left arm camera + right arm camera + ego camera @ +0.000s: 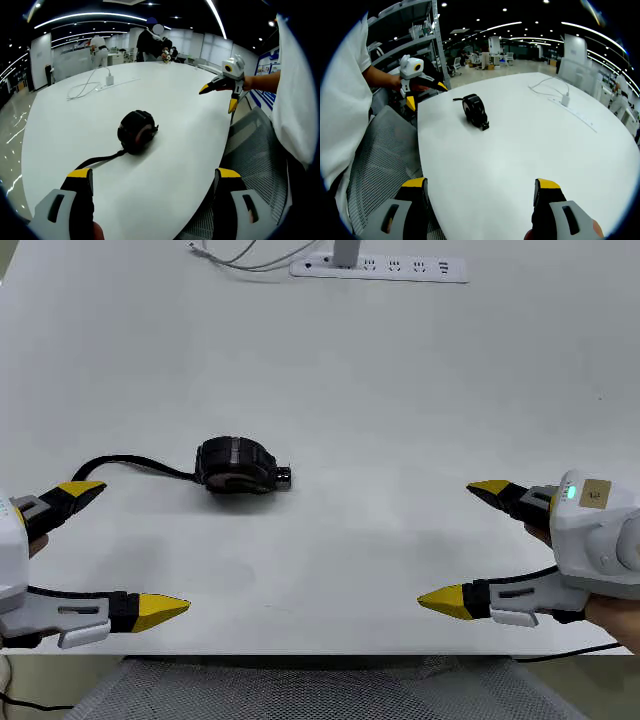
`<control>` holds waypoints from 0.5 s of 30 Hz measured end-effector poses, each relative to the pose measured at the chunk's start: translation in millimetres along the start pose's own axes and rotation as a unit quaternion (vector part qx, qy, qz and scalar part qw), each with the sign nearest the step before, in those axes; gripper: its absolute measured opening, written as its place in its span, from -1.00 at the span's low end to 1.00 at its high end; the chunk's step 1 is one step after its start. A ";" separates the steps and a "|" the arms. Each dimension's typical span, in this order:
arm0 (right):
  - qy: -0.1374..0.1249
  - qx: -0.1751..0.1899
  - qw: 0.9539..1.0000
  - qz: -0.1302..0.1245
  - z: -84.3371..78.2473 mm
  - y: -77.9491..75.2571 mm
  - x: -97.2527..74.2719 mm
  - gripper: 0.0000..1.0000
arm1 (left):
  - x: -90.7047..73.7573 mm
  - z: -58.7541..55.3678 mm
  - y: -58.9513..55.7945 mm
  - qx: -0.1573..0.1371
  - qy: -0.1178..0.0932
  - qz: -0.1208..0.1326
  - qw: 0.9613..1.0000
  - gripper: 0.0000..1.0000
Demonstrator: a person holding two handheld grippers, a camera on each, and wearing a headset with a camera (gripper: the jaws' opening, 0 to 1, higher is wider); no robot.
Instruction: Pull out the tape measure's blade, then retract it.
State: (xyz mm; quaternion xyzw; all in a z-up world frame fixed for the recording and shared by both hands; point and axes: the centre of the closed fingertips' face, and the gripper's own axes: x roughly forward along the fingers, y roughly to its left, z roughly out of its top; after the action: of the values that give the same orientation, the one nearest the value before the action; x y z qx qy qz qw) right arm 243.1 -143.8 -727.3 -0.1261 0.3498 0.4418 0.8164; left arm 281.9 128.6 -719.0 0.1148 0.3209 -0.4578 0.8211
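A black, rounded tape measure [238,466] is sitting near the middle of the white table [420,380], its blade wound in and a black strap [135,462] trailing toward the left gripper [142,546]. That gripper and the right gripper [445,543] are hovering well apart from it, jaws spread wide, gripping nothing.

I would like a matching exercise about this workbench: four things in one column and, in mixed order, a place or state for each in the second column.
1. tape measure
2. power strip
3. left gripper
4. right gripper

a. white, at the far edge of the table
b. open, on the side of the strap
c. black, lying between the two grippers
d. open, on the side away from the strap

Pairs: 1-c, 2-a, 3-b, 4-d.
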 end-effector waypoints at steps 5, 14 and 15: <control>0.000 -0.006 1.000 -0.001 0.8 0.9 0.4 0.72 | 0.9 0.3 -0.5 0.001 0.001 -0.001 1.000 0.98; -0.004 -0.006 1.000 -0.007 2.2 -2.0 0.5 0.77 | 2.4 1.5 0.1 -0.001 0.002 -0.003 1.000 0.98; -0.005 -0.005 1.000 -0.008 2.9 -2.3 0.7 0.78 | 2.5 2.2 1.4 0.004 0.001 -0.001 1.000 0.98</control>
State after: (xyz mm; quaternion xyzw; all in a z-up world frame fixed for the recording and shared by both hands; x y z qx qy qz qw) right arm 246.6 -143.2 -725.9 -0.1308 0.3420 0.4378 0.8212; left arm 284.9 126.5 -719.1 0.1178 0.3199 -0.4597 0.8200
